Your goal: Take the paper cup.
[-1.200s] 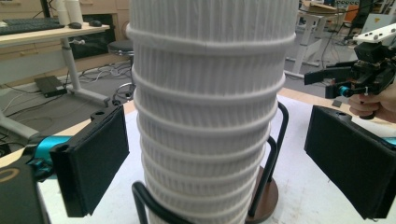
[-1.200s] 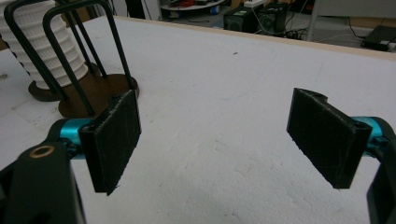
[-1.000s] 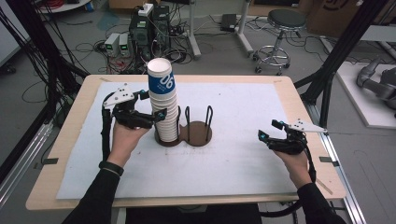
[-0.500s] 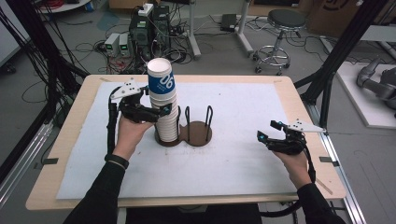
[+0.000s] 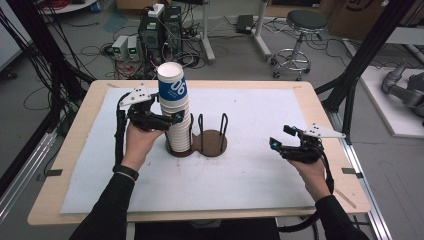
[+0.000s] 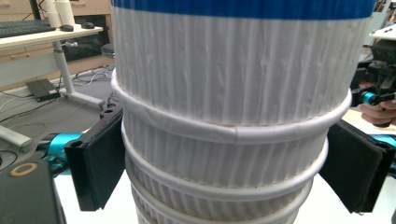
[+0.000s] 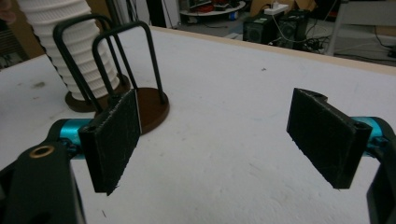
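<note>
While the ribbed white paper cup stack (image 5: 177, 117) stands upright in the left ring of the brown two-ring holder (image 5: 210, 144) mid-table, the left gripper (image 5: 170, 119) straddles it; jaws have just been closing, flat black pads right at the rolled rims, contact w/ the cups hard to tell. Top cup's got a blue band. Right gripper (image 5: 278, 140) hovers well apart over the white mat (image 5: 250, 175), jaws apart, nothing btwn them.

Ribbed matt paper cups (image 5: 176, 112) stand in a dark wire-and-wood holder (image 5: 212, 141).
</note>
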Demonstrator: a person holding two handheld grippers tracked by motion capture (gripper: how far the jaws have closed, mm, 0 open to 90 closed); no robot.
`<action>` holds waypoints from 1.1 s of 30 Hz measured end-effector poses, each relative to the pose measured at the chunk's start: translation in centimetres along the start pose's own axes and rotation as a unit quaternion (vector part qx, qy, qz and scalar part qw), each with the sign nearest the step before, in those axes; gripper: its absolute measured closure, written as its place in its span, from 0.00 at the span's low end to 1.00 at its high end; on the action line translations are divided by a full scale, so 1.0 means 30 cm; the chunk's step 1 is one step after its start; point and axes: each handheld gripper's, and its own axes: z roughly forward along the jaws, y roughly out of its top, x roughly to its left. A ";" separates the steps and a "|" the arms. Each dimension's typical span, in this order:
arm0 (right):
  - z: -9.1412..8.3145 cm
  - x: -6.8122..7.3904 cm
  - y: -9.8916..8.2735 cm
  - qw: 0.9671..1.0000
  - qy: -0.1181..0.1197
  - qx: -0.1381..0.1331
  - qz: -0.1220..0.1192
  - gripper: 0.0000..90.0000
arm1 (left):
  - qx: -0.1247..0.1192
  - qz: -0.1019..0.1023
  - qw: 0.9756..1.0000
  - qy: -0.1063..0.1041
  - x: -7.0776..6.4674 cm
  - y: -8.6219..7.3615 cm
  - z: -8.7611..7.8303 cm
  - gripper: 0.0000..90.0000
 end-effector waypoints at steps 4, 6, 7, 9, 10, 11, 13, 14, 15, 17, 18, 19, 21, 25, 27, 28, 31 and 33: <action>0.024 0.043 0.053 1.000 0.025 0.000 -0.018 0.20 | 0.000 0.000 1.000 0.000 -0.001 0.000 0.000 0.13; 0.030 0.052 0.065 0.999 0.030 0.000 -0.022 0.20 | 0.000 0.001 1.000 0.000 0.000 0.000 -0.001 0.13; 0.037 0.059 0.079 0.999 0.035 -0.002 -0.027 0.20 | 0.000 0.001 1.000 0.000 0.001 0.000 0.000 0.13; 0.051 0.075 0.108 0.998 0.046 -0.005 -0.035 0.20 | 0.000 -0.002 1.000 0.001 0.001 0.000 -0.001 0.13; 0.058 0.083 0.122 0.998 0.051 -0.004 -0.037 0.20 | 0.000 -0.002 1.000 0.001 0.002 0.000 -0.002 0.13; 0.065 0.089 0.137 0.998 0.058 -0.005 -0.040 0.20 | 0.001 -0.002 1.000 0.001 0.002 0.000 -0.002 0.13; 0.078 0.103 0.165 0.997 0.069 -0.007 -0.043 0.20 | 0.000 -0.001 1.000 0.001 0.001 0.000 -0.001 0.13; 0.086 0.109 0.180 0.996 0.074 -0.007 -0.048 0.20 | 0.000 0.000 1.000 0.001 0.001 0.000 -0.001 0.13; 0.094 0.116 0.193 0.995 0.078 -0.008 -0.054 0.20 | 0.000 0.000 1.000 0.001 0.001 0.000 -0.001 0.13; 0.110 0.125 0.219 0.995 0.087 -0.009 -0.053 0.20 | 0.001 0.000 1.000 0.002 0.001 0.001 -0.001 0.13; 0.118 0.129 0.232 0.994 0.090 -0.010 -0.054 0.20 | 0.001 0.000 1.000 0.002 0.001 0.001 -0.001 0.13; 0.126 0.134 0.245 0.994 0.093 -0.010 -0.055 0.20 | 0.001 0.000 1.000 0.002 0.000 0.001 -0.001 0.13; 0.143 0.145 0.270 0.993 0.098 -0.008 -0.057 0.20 | 0.002 0.001 1.000 0.001 0.001 0.001 -0.002 0.13; 0.186 0.183 0.336 0.991 0.113 -0.011 -0.070 0.20 | 0.002 0.002 1.000 0.002 0.000 0.001 -0.001 0.13; 0.194 0.191 0.348 0.990 0.117 -0.011 -0.072 0.20 | 0.002 0.002 1.000 0.002 0.000 0.001 -0.001 0.13; 0.204 0.198 0.362 0.990 0.119 -0.012 -0.075 0.20 | 0.002 0.002 1.000 0.002 0.000 0.001 -0.001 0.13; 0.233 0.220 0.406 0.989 0.125 -0.013 -0.081 0.20 | 0.001 0.000 1.000 0.003 -0.002 0.001 0.000 0.13; 0.250 0.234 0.431 0.988 0.127 -0.016 -0.085 0.20 | 0.001 0.002 1.000 0.003 -0.003 0.001 0.002 0.13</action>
